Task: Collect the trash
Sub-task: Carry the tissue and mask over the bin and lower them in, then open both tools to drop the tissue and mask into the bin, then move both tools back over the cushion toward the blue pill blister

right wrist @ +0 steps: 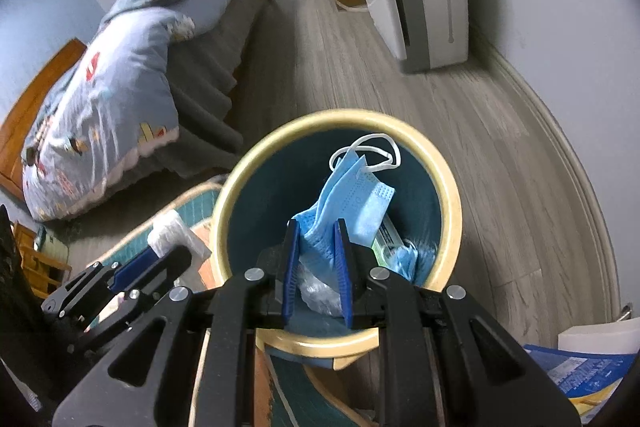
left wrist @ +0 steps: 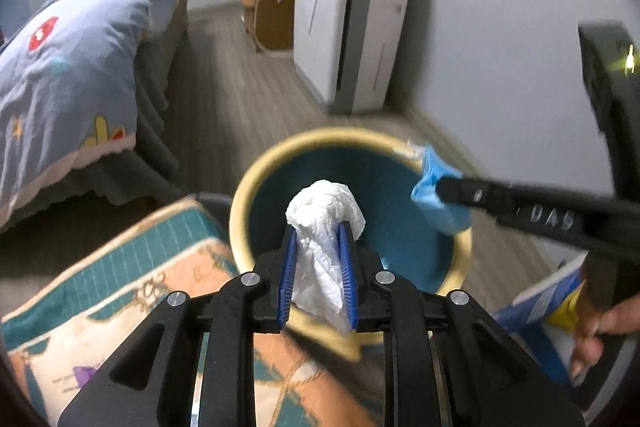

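Bin [right wrist: 448, 211] holds wrappers; mask [right wrist: 348, 199] (pinched by right gripper [right wrist: 317, 259]) overhead.

Left wrist view: the near rim of the bin [left wrist: 256, 179] is hidden behind the left hand-held gripper [left wrist: 319, 247] and the crumpled white tissue [left wrist: 326, 227]; the face mask [left wrist: 436, 195] and cabinet [left wrist: 352, 23] are motion-blurred. A hand [left wrist: 600, 331] at the lower right is cut by the frame edge. Right wrist view: the bin's contents beneath the mask [right wrist: 348, 203] are partly covered; print on the green packet [right wrist: 384, 239] is too small to read; the blue booklet [right wrist: 580, 371] is cropped.
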Available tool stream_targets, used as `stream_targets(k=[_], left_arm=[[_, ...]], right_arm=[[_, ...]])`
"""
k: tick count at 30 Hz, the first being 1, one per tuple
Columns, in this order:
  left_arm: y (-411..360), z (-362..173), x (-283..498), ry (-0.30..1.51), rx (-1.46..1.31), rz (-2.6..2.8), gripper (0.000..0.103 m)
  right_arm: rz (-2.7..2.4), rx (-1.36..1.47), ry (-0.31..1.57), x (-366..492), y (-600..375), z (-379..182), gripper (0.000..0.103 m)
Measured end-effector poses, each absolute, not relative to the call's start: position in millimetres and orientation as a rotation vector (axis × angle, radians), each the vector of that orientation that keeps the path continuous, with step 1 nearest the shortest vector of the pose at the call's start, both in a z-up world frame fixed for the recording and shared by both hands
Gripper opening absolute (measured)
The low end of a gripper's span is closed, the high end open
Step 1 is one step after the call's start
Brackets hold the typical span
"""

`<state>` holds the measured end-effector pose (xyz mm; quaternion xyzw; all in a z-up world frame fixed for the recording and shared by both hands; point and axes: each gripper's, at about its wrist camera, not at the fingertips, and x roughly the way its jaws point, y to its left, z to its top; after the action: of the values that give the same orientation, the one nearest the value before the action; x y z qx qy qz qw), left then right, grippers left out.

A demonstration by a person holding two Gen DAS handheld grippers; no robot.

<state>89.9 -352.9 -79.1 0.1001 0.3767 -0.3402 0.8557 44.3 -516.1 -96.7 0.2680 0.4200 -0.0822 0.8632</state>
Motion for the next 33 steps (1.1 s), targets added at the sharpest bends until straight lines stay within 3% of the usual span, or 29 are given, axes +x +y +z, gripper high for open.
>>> stream_targets(k=[4, 6, 11, 15, 21, 33], left_arm=[[-353, -70, 91, 0.757, 0.164, -0.713, 0.040], [-353, -71, 92, 0.764, 0.162, -0.707, 0.062], [-347, -74, 94, 0.792, 0.177, -0.698, 0.075], [-340, -71, 93, 0.799, 0.181, -0.695, 0.082], [-319, -63, 86, 0.790, 0.191, -0.681, 0.086], [-266, -48, 76, 0.765, 0.203, -0.605, 0.091]], right_arm=[[-0.183, 0.583, 0.816, 40, -520, -88, 0.022], [-0.192, 0.592, 0.802, 40, -520, -86, 0.041], [-0.213, 0.615, 0.808, 42, -521, -87, 0.064], [-0.214, 0.624, 0.801, 42, -517, -83, 0.079], [-0.185, 0.606, 0.792, 44, -504, -72, 0.095], [-0.154, 0.526, 0.782, 47, -469, -48, 0.097]])
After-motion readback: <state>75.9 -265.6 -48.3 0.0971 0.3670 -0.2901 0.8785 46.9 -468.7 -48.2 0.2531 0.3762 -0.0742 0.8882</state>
